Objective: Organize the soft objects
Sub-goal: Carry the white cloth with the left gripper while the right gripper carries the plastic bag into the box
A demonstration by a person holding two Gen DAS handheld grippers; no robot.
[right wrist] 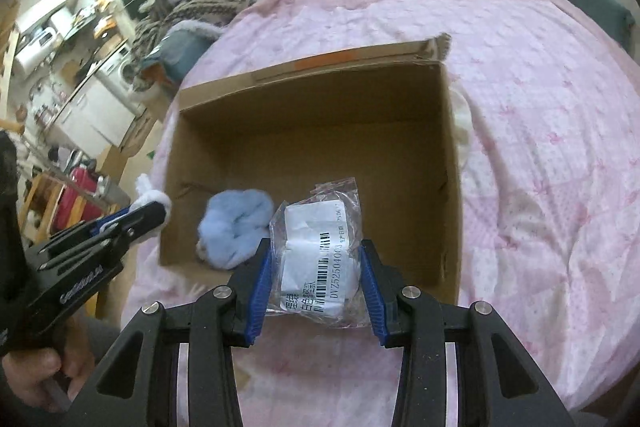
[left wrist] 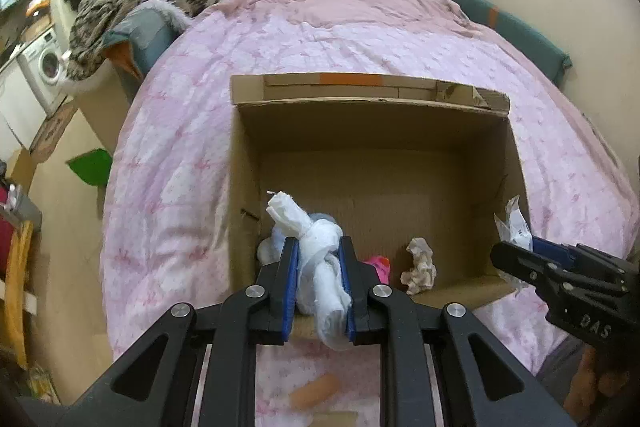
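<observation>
white cloth (left wrist: 324, 259); pink quilt (left wrist: 180, 131) — brown box (left wrist: 372, 131)

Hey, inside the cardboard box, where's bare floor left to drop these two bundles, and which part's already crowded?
Free: the cardboard box floor along the far wall and the middle, and the right side beyond the beige crumpled piece. Crowded: the near edge, where the light blue fluffy item, a pink item and the beige piece sit.

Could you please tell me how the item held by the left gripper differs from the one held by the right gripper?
The left gripper holds a knotted white cloth bundle, bare fabric; the right gripper holds a clear plastic packet with a barcode label. The cloth is long and twisted, the packet flat and crinkled. The cloth's gripper is narrowly closed; the packet's jaws stand wider. Both hang over the near edge of the brown cardboard box.
</observation>
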